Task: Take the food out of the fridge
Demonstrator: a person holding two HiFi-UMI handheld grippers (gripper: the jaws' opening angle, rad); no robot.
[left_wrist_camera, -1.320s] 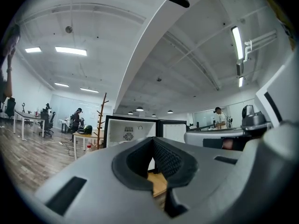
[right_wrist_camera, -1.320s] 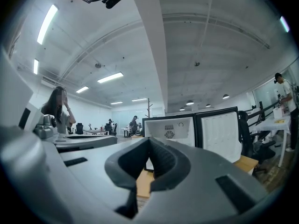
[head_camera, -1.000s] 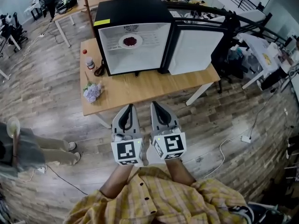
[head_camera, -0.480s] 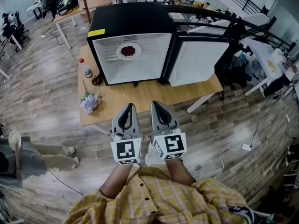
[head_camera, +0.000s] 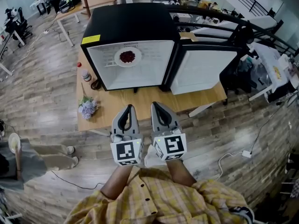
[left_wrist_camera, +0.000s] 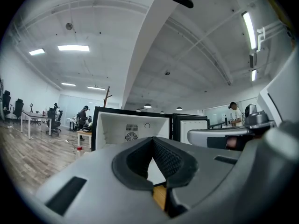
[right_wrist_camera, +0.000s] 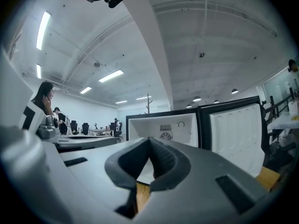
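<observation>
A black mini fridge (head_camera: 131, 24) stands open on a wooden table (head_camera: 149, 101), its door (head_camera: 205, 71) swung out to the right. Inside, a white plate of dark red food (head_camera: 127, 57) rests on the shelf. My left gripper (head_camera: 129, 107) and right gripper (head_camera: 154, 104) are held side by side over the floor, short of the table's near edge, both shut and empty. In the left gripper view the left gripper (left_wrist_camera: 153, 139) points level at the fridge (left_wrist_camera: 121, 127). The right gripper (right_wrist_camera: 149, 139) faces the fridge (right_wrist_camera: 161, 125) and its door (right_wrist_camera: 236, 134). The plate is hidden in both gripper views.
On the table left of the fridge are a small bottle (head_camera: 86, 74), a coiled cable (head_camera: 96, 84) and a bunch of purple flowers (head_camera: 88, 108). A person's legs (head_camera: 42, 154) are on the floor at left. A power cable (head_camera: 231, 155) lies at right; desks and chairs (head_camera: 245, 36) stand behind.
The fridge and table have come nearer and sit lower in the head view as I moved toward them. Both grippers stay shut, side by side.
</observation>
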